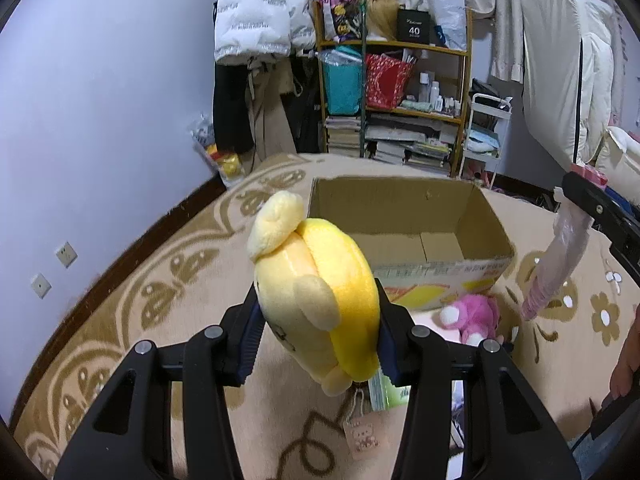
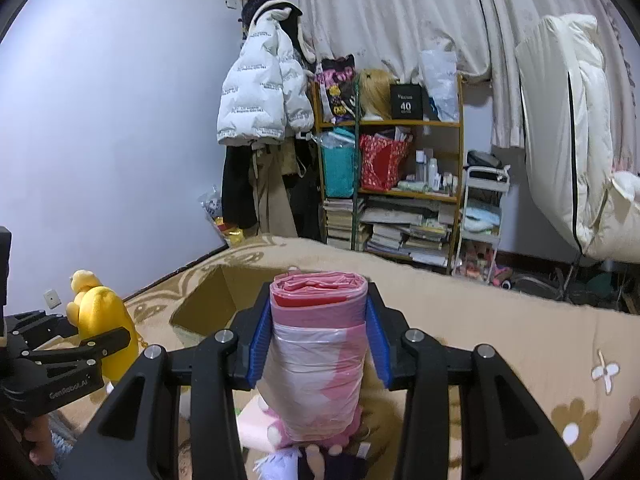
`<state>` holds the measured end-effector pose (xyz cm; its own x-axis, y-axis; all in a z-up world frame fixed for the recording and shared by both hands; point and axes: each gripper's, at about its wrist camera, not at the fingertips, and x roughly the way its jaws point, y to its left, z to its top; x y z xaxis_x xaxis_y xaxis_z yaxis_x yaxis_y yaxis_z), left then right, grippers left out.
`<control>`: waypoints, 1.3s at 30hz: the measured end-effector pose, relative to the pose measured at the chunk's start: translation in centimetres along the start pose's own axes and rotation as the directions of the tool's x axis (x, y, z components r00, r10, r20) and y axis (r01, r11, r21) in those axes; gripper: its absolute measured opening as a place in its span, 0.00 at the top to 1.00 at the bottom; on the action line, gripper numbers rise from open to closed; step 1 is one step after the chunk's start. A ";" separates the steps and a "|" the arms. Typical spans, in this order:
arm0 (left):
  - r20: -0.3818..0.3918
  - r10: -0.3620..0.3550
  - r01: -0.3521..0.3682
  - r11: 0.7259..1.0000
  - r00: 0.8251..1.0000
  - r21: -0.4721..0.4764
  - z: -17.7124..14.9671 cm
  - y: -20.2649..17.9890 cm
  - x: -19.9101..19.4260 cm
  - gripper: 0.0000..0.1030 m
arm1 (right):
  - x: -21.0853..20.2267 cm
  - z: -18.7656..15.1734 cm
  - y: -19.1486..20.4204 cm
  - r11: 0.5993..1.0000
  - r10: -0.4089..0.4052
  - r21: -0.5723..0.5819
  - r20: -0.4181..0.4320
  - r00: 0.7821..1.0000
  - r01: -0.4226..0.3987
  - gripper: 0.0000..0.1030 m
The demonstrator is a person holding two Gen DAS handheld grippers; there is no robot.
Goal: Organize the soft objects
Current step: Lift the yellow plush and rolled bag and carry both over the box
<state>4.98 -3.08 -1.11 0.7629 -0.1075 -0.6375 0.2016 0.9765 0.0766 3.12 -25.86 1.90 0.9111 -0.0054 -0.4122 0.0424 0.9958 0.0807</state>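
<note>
the left tongs (image 1: 318, 320) point slightly downward, held above a beige flower-patterned carpet (image 1: 168, 280), their blue pads clamped on the sides of a yellow plush toy (image 1: 320, 288) that stands upright between them, a paper tag hanging below it. the right tongs (image 2: 318, 332) are raised nearly level and clamped on a roll of pink plastic bags (image 2: 316, 344), standing on end between the pads. an open cardboard box (image 1: 400, 216) sits on the carpet just beyond the yellow toy, its inside showing bare. a pink plush toy (image 1: 472, 316) lies on the carpet beside the box's near corner. behind stand a crowded wooden shelf (image 1: 464, 52) of books and bags, a white puffer jacket (image 1: 256, 12) hanging beside it, pale curtains and a plain wall.
</note>
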 end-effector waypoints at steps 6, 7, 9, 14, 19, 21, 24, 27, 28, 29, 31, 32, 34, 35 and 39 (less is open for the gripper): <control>0.039 0.010 -0.010 1.000 0.999 0.010 1.6 -0.4 0.1 0.54 | 1.1 1.6 -0.2 1.000 -0.011 -0.011 0.043 0.999 0.012 0.56; 0.047 0.011 -0.011 1.000 0.999 0.011 1.9 -0.5 0.3 0.54 | 1.4 2.0 -0.3 1.000 -0.013 -0.015 0.051 0.999 0.014 0.56; 0.058 0.017 -0.017 1.000 0.998 0.010 2.7 -0.6 0.7 0.54 | 1.8 2.3 -0.4 1.000 -0.014 -0.017 0.060 0.998 0.016 0.56; 0.063 0.018 -0.018 1.000 0.998 0.008 3.9 -0.7 1.7 0.54 | 3.1 3.1 -0.6 1.000 -0.012 -0.020 0.083 0.996 0.014 0.56; 0.070 0.013 -0.015 0.999 0.997 0.030 5.3 -1.3 2.6 0.54 | 4.3 3.4 -0.9 1.000 0.001 -0.007 0.084 0.996 0.000 0.56; 0.076 0.006 -0.008 1.000 0.997 0.029 5.9 -1.4 3.0 0.54 | 5.0 3.6 -1.0 1.000 0.010 0.003 0.086 0.996 -0.010 0.56; 0.083 -0.003 0.000 0.999 0.997 0.041 6.8 -1.7 3.6 0.54 | 6.0 4.1 -1.2 0.999 0.025 0.021 0.085 0.996 -0.026 0.56; 0.095 -0.012 0.007 0.999 0.995 0.052 7.4 -2.1 4.2 0.54 | 6.8 4.4 -1.2 0.999 0.032 0.023 0.084 0.996 -0.034 0.56; 0.095 -0.019 0.014 0.999 0.995 0.051 7.6 -2.2 4.5 0.54 | 7.2 4.4 -1.1 0.999 0.035 0.023 0.083 0.996 -0.037 0.56; 0.094 -0.024 0.019 0.999 0.995 0.048 7.7 -2.2 4.7 0.54 | 7.3 4.3 -1.0 0.999 0.035 0.022 0.082 0.996 -0.037 0.56; 0.091 -0.036 0.033 0.999 0.995 0.041 7.8 -2.2 5.2 0.54 | 8.0 4.1 -0.9 0.999 0.038 0.020 0.076 0.996 -0.039 0.56; 0.089 -0.040 0.036 0.998 0.995 0.042 7.8 -2.2 5.4 0.54 | 8.3 4.1 -0.9 0.999 0.037 0.019 0.070 0.997 -0.039 0.56; 0.086 -0.048 0.044 0.998 0.995 0.047 7.8 -2.3 5.9 0.54 | 8.7 3.8 -0.7 0.999 0.043 0.021 0.062 0.997 -0.045 0.56; 0.085 -0.051 0.047 0.998 0.995 0.050 7.8 -2.3 6.2 0.54 | 8.8 3.6 -0.8 0.999 0.047 0.022 0.058 0.997 -0.049 0.56; 0.071 -0.069 0.066 0.997 0.995 0.047 7.5 -2.4 7.3 0.54 | 9.7 2.9 -0.8 0.998 0.053 0.032 0.043 0.998 -0.055 0.56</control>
<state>14.71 -7.62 -0.16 0.7887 -0.1881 -0.5853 0.2806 0.9572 0.0705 13.05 -26.99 0.46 0.9287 0.0440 -0.3681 0.0054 0.9912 0.1320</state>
